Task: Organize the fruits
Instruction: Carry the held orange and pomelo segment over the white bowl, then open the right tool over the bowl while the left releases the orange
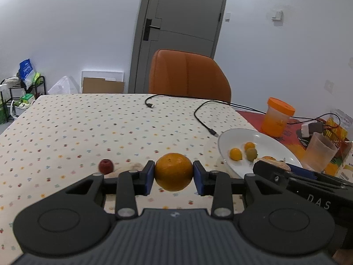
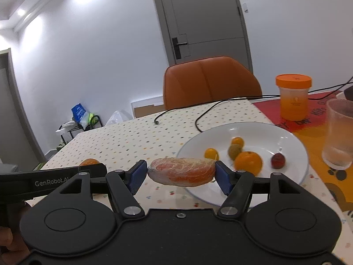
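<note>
Left wrist view first: we've got the orange (image 1: 173, 171) pinched between the blue pads (image 1: 149, 177) of the left gripper (image 1: 173, 177), held up off the dotted tablecloth (image 1: 88, 132), so that claw is clamped on fruit and not just hovering. Over on the right wrist view, the right gripper (image 2: 181, 173) is closed end-to-end on a peeled grapefruit segment (image 2: 181, 171), which hangs just in front of the near rim of the white plate (image 2: 293, 137). On that plate we can see two small yellow-orange fruits (image 2: 211, 153), a greenish one (image 2: 234, 150), another orange (image 2: 248, 162) and a small red fruit (image 2: 278, 160). One more little red fruit (image 1: 106, 166) sits out on the cloth, left of the held orange, so we figure the sorting is maybe halfway. Stuff to worry about: that segment looks soft and membrane-y, so squeezing harder could burst it, while a loose grip on its tapered ends could let it slip out. The orange is round and held only at two points, so any tilt could make it roll free. Both grippers sit close together near the plate edge, so they could bump each other going in. Also there's a clear plastic cup (image 2: 339, 137) and an orange-lidded jar (image 2: 293, 98) just beyond the plate, plus black cables (image 1: 203, 119) trailing close to the rim, easy to snag or knock.
</note>
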`<state>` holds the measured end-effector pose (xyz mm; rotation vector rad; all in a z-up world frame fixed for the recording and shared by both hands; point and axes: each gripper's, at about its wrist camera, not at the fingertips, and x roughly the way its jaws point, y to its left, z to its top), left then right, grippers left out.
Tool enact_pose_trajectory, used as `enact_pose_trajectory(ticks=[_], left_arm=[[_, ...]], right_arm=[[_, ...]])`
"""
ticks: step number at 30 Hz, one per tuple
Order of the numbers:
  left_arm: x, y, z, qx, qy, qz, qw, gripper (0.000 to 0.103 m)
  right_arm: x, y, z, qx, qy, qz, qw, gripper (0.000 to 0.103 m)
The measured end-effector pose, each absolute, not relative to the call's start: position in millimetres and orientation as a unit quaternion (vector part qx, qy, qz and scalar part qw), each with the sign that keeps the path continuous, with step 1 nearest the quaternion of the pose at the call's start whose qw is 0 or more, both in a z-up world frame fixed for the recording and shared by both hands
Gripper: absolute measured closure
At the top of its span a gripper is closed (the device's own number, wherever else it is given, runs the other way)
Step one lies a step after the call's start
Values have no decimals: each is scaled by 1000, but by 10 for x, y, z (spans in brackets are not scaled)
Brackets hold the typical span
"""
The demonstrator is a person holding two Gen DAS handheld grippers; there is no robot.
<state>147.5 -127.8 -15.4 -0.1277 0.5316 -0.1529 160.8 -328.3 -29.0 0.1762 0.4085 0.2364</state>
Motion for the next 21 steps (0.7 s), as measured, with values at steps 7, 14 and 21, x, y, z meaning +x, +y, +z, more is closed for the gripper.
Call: enact_pose_trajectory(ticks=[7, 14, 21], left_arm=[[1518, -1483, -164, -49, 264, -82, 960, 67], [1578, -1677, -197, -37, 268, -92, 958, 67], [1667, -1885, -238, -25, 272, -108, 956, 67]], right_arm=[[1603, -3524, -385, 106, 203, 104, 968, 39], [1626, -3723, -463, 121, 204, 89, 967, 39], [1677, -3914, -497, 122, 205, 64, 969, 39]])
